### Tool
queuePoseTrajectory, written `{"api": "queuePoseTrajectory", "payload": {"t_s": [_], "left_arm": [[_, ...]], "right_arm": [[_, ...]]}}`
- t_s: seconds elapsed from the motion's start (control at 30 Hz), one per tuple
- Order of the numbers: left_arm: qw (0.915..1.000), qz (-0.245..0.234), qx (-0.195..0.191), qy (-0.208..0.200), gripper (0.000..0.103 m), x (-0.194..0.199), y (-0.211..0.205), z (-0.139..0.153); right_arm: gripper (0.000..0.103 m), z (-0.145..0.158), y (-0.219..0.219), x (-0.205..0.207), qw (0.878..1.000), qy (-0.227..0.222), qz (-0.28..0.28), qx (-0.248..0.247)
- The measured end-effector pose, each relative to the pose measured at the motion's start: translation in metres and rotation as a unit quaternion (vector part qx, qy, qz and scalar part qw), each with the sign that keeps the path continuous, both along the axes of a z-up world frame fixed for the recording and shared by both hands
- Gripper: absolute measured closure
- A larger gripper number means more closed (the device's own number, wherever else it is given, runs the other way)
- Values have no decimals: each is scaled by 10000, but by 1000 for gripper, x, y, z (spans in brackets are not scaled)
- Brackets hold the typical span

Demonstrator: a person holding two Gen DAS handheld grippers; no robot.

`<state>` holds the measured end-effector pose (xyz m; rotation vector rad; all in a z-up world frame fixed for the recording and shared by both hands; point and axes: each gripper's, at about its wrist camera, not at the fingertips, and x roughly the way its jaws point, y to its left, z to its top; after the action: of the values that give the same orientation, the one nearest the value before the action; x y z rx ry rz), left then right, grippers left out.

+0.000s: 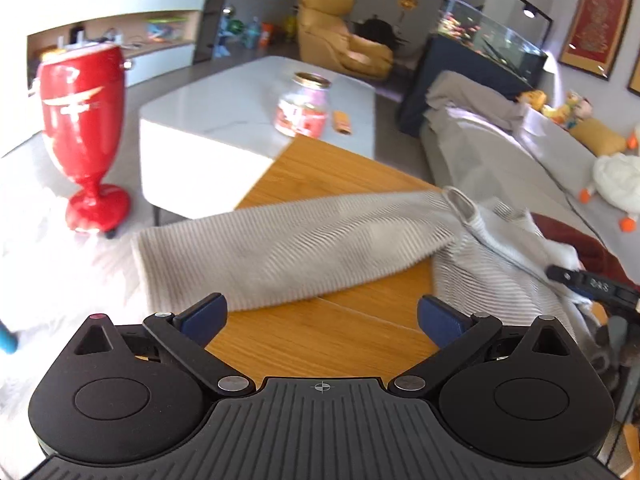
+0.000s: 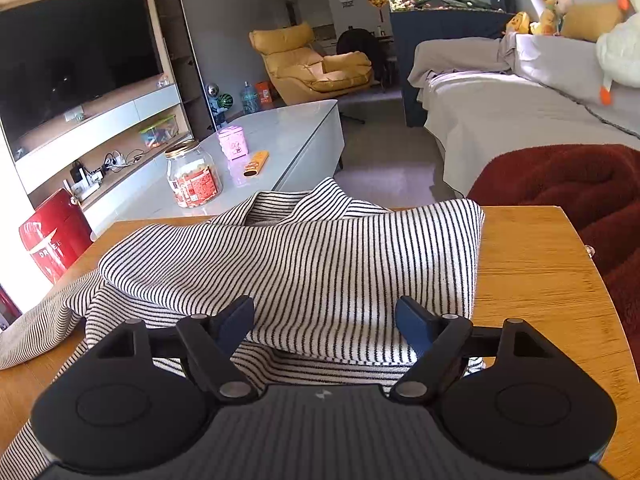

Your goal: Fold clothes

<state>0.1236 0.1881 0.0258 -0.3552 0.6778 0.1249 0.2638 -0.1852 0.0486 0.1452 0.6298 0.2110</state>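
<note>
the wooden counter [image 2: 532, 264] sits under both claws. on it lies the striped shirt [image 2: 304, 264], right in front of the right claw [image 2: 325, 326] and partly folded over itself, with its collar on the far side. one long sleeve [image 1: 280, 248] stretches out ahead of the left claw [image 1: 322, 320], reaching off to that claw's left, with the cuff end at the far left.

the left claw is wide open and holds nothing, with bare wood between its fingers. the right claw is wide open too, just above the near edge of the shirt, not pinching it.

the shirt looks soft, light and floppy, so it will sag and bunch when lifted. i think the best place to pinch is the sleeve near its cuff for the left claw, and the near hem or corner for the right claw.
</note>
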Motion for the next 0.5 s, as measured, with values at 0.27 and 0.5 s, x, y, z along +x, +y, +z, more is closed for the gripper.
{"api": "queuePoseTrajectory", "payload": {"t_s": [0.27, 0.5], "left_arm": [[9952, 745, -227, 585, 16, 25, 57, -21], [9976, 437, -99, 527, 52, 39, 56, -23]], "right_arm": [[24, 7, 9, -4, 9994, -146, 5, -322], [24, 36, 57, -48, 9864, -855, 896, -1079]]}}
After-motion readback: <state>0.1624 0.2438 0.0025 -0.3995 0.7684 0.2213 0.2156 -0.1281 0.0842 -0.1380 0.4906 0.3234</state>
